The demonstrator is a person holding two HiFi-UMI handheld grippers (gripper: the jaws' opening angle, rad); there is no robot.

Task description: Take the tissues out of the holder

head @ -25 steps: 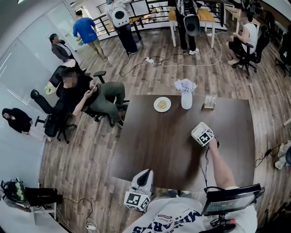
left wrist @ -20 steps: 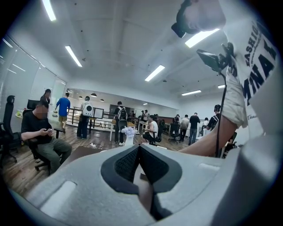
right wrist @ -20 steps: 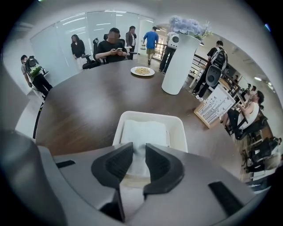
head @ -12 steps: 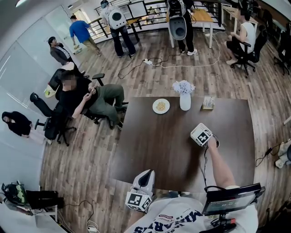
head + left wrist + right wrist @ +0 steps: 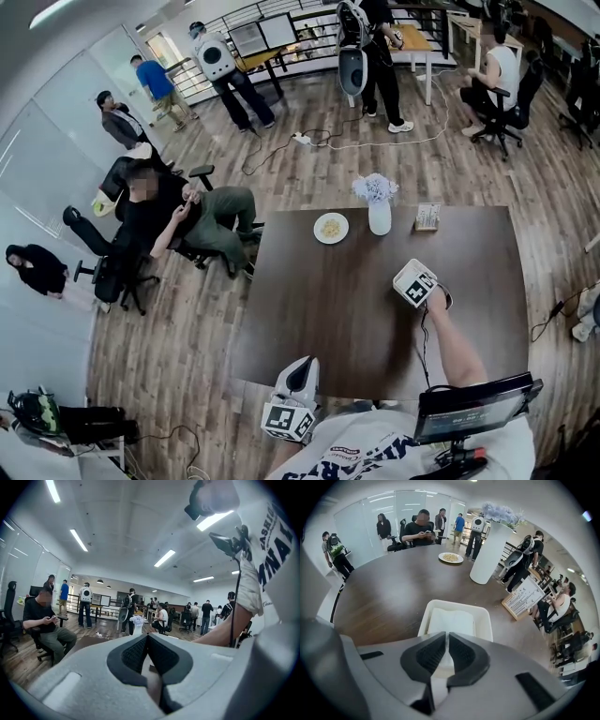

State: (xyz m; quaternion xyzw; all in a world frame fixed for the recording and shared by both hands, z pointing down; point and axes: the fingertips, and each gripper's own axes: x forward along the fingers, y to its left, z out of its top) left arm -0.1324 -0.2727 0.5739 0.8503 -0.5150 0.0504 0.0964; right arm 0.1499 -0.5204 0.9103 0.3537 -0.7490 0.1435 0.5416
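Right gripper (image 5: pixel 446 634) just closing onto tissue (image 5: pixel 452 620) in the one holder (image 5: pixel 487 620), left gripper (image 5: pixel 147 637) pressed together, empty

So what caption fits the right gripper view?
Right hand-held gripper, jaws just closed on a tissue in the white holder.

Dark table (image 5: pixel 328 309) — flower vase (image 5: pixel 380 218), plate (image 5: pixel 331 228), card stand (image 5: pixel 428 217)

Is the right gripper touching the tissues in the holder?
Touching: the right gripper view shows the right gripper, jaws just closing, pinching the tissues between them.
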